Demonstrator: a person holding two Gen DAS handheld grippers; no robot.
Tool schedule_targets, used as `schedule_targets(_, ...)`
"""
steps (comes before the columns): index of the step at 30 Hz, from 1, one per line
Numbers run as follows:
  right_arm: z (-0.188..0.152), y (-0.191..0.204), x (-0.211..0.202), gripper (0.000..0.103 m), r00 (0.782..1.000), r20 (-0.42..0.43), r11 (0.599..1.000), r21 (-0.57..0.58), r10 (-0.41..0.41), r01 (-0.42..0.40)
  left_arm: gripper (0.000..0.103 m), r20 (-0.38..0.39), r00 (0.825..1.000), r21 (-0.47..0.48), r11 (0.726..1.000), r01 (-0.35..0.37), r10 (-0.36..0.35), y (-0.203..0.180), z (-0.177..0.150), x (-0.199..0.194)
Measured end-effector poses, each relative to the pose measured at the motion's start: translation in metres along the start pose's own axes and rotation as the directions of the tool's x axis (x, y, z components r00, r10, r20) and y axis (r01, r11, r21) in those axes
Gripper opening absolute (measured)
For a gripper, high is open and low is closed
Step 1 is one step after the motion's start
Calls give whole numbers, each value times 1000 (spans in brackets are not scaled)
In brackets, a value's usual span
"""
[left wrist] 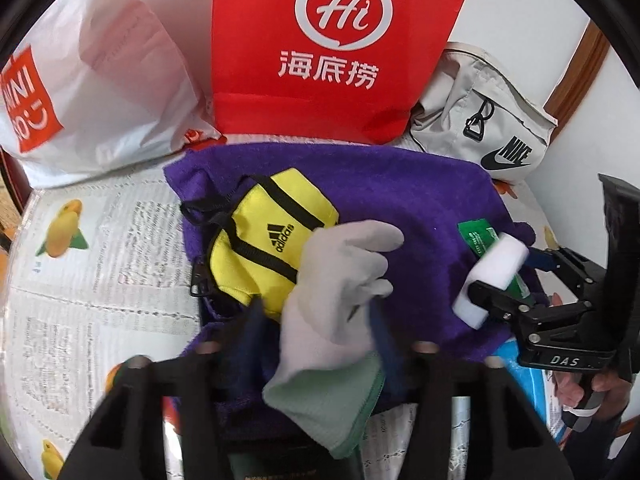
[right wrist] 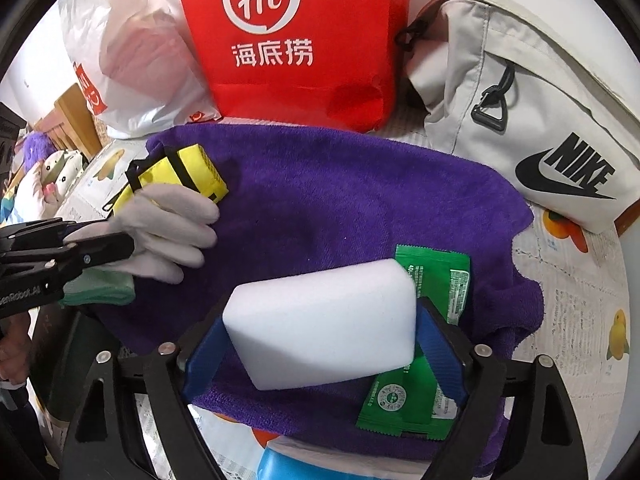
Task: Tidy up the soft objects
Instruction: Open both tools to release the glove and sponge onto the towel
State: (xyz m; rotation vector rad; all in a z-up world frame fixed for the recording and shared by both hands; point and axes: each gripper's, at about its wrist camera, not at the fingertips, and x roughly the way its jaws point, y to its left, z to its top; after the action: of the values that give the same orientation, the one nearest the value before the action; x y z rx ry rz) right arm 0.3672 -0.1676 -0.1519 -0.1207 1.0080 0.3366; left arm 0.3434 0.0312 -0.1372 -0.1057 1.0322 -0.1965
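Note:
A purple towel point(left wrist: 400, 200) point(right wrist: 340, 200) lies spread on the table. On its left part sit a yellow Adidas pouch point(left wrist: 264, 232) point(right wrist: 192, 172) and a light grey glove point(left wrist: 340, 264) point(right wrist: 172, 220) with a pale green cloth point(left wrist: 324, 400) point(right wrist: 100, 288) under its cuff. My left gripper point(left wrist: 316, 312) point(right wrist: 108, 240) is open, the glove lying loose between its fingers. My right gripper point(right wrist: 320, 320) point(left wrist: 504, 276) is shut on a white sponge point(right wrist: 320, 320) point(left wrist: 500, 260), its blue pads touching both ends. The sponge is low over a green packet point(right wrist: 400, 404) on the towel's right part.
Behind the towel stand a white plastic bag point(left wrist: 100, 80), a red bag point(left wrist: 332, 40) and a beige Nike bag point(left wrist: 480, 120). A fruit-printed tablecloth point(left wrist: 80, 280) covers the table. Something blue point(right wrist: 280, 464) lies at the near edge. Plush toys point(right wrist: 52, 172) are far left.

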Motion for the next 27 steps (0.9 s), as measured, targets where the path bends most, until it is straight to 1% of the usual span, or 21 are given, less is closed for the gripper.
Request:
schedule_targets(5, -4, -4, -15, 93, 999, 37, 999, 37, 1, -3, 59, 15, 1000, -3, 1000, -14, 14, 0, -1, -13)
schedule_targets(10, -10, -4, -38, 93, 997, 78, 999, 52, -6, 2, 59, 27, 999, -23, 999, -38, 39, 3, -6, -30)
schedule_targets(15, -20, -1, -66, 93, 993, 120, 998, 70, -6, -3, 59, 64, 998, -45, 999, -24, 27, 3, -17, -55)
schedule_targets(20, -46, 2, -101, 93, 984, 174, 994, 95, 37, -54, 59, 98, 995, -47, 999, -26, 30, -4, -33, -78)
schedule_targets(25, -77, 6, -131, 92, 979, 194, 989, 124, 55, -81, 59, 101, 995, -47, 999, 16, -11, -16, -53, -101)
schedule_targets(27, -90, 8, -143, 92, 977, 208, 988, 128, 54, -81, 59, 96, 995, -41, 999, 15, -11, -23, -64, -110)
